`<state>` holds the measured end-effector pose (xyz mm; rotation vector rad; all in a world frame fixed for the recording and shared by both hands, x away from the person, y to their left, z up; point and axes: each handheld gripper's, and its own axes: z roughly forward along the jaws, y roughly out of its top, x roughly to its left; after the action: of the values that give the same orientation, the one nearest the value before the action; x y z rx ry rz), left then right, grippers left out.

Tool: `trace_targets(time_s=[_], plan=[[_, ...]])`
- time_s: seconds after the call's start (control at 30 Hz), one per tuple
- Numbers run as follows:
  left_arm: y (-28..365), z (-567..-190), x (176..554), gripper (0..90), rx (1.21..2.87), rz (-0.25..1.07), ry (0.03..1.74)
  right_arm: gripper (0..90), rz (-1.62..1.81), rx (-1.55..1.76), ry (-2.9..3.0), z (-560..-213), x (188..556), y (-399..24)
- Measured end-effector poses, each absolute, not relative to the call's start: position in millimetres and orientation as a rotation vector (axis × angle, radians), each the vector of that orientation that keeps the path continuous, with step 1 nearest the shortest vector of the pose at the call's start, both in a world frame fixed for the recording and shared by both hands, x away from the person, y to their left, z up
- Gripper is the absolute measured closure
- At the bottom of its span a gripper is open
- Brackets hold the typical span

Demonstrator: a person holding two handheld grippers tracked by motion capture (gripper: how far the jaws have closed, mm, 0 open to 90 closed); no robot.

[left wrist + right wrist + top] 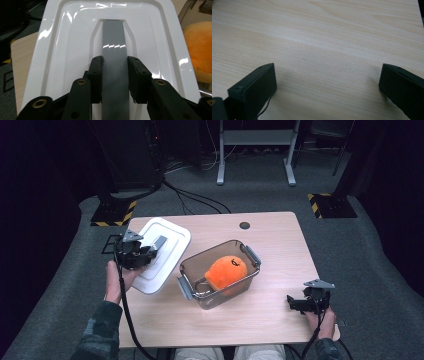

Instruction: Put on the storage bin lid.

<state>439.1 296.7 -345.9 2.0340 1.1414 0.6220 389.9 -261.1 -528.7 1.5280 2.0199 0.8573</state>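
Note:
A white plastic lid point(161, 251) with a grey handle strip point(114, 50) is tilted up over the table's left side. My left gripper point(150, 251) is shut on that grey handle; both pads press its sides in the left gripper view point(115, 80). A clear brownish bin point(218, 272) with grey latches stands mid-table and holds an orange plush toy point(226, 271), whose edge shows in the left gripper view point(198, 50). My right gripper point(295, 304) rests near the table's front right, jaws wide open over bare wood point(327, 77).
The light wooden table point(270, 240) has a round cable hole point(244, 225) at its far edge. Grey carpet, black cables and yellow-striped stand bases point(330, 205) surround it. A white frame point(255, 150) stands behind.

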Motion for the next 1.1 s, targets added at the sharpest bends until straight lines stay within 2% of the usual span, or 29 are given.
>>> trace_targets(time_s=[0.53, 1.1], plan=[[261.6, -327.5, 442.9, 66.2, 2.09, 0.609, 1.028, 0.5, 0.858, 1.526, 2.021, -528.7, 389.9, -261.1], [229.0, -327.7, 448.8, 66.1, 2.175, 0.511, 0.925, 0.6, 0.859, 1.527, 2.02, -528.7, 389.8, -261.0]])
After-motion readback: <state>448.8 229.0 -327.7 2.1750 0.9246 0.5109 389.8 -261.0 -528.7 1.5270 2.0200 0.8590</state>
